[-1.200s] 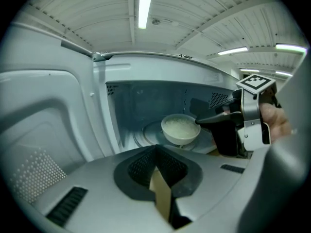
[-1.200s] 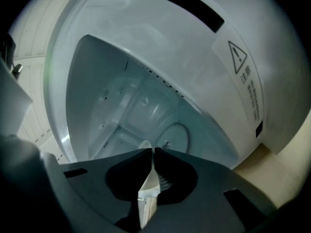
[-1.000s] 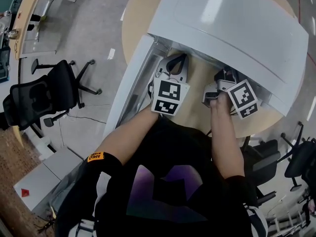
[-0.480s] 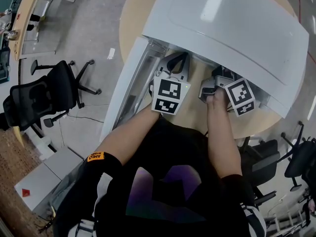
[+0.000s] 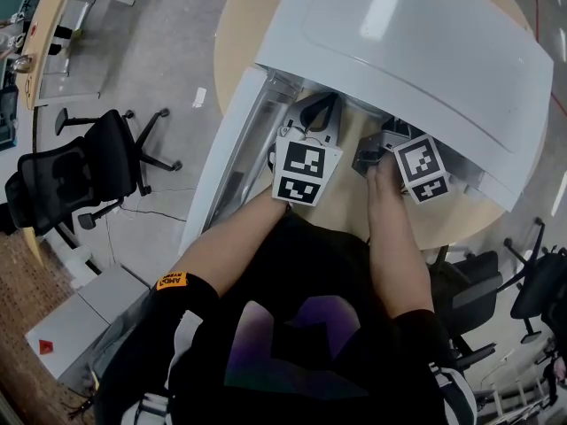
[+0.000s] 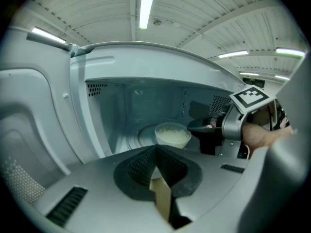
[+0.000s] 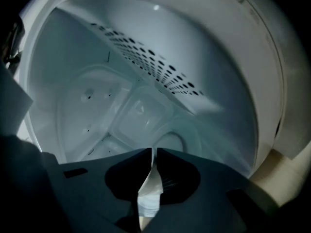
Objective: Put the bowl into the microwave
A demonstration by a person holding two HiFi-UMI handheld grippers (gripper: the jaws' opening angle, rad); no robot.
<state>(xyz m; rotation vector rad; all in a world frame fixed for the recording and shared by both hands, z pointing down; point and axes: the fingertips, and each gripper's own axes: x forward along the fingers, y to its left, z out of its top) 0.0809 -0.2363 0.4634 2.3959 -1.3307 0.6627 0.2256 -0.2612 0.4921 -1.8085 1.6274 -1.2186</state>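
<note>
The white microwave (image 5: 416,42) stands on a round wooden table (image 5: 244,34) with its door (image 5: 235,158) swung open to the left. A white bowl (image 6: 172,134) is inside on the turntable. My right gripper (image 6: 193,127) reaches into the cavity and meets the bowl's right rim. In its own view the right gripper (image 7: 153,152) is shut on a thin white wall, the bowl's side. My left gripper (image 6: 155,147) is shut on nothing and hovers at the microwave's opening, short of the bowl. From above, the left gripper (image 5: 319,109) sits beside the door.
The microwave's top hides the cavity and the right gripper's jaws in the head view. Black office chairs (image 5: 89,162) stand on the floor to the left, and another (image 5: 540,290) to the right. A desk (image 5: 53,25) is at the far left.
My right gripper has slid left and further under the microwave's top. The left gripper has hardly moved.
</note>
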